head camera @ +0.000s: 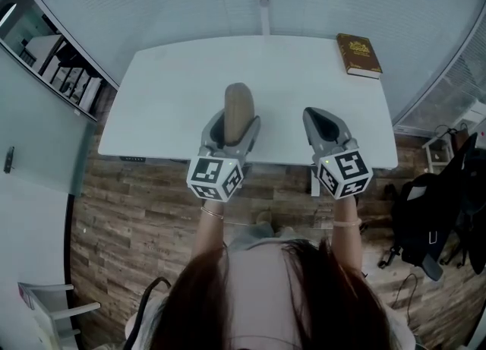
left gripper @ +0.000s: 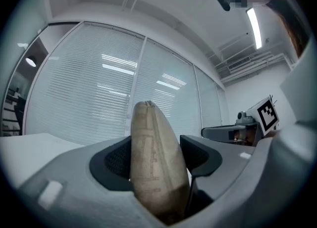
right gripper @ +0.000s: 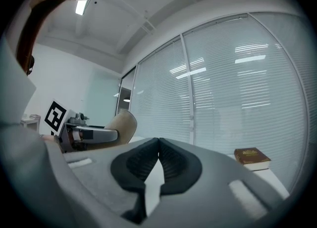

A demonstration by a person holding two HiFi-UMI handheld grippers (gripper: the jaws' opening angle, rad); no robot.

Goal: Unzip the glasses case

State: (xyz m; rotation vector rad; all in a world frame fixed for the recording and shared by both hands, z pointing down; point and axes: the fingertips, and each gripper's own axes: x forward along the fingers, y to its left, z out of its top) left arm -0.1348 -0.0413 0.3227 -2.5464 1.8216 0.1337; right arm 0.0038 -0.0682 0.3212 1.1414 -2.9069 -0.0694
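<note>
A tan glasses case (head camera: 238,111) stands on edge between the jaws of my left gripper (head camera: 237,125), which is shut on it above the near part of the white table (head camera: 167,98). In the left gripper view the case (left gripper: 154,162) fills the gap between the dark pads, its zip seam running up its narrow edge. My right gripper (head camera: 324,124) is shut with nothing in it, a hand's width to the right of the case; its pads (right gripper: 171,160) touch at the tips. From the right gripper view the case (right gripper: 120,126) shows at the left, held in the left gripper (right gripper: 91,135).
A brown hardback book (head camera: 358,55) lies at the table's far right corner, also seen as the book (right gripper: 252,157) in the right gripper view. Window blinds run behind the table. A shelf (head camera: 64,75) stands at the left and a black bag (head camera: 425,215) sits on the wooden floor at the right.
</note>
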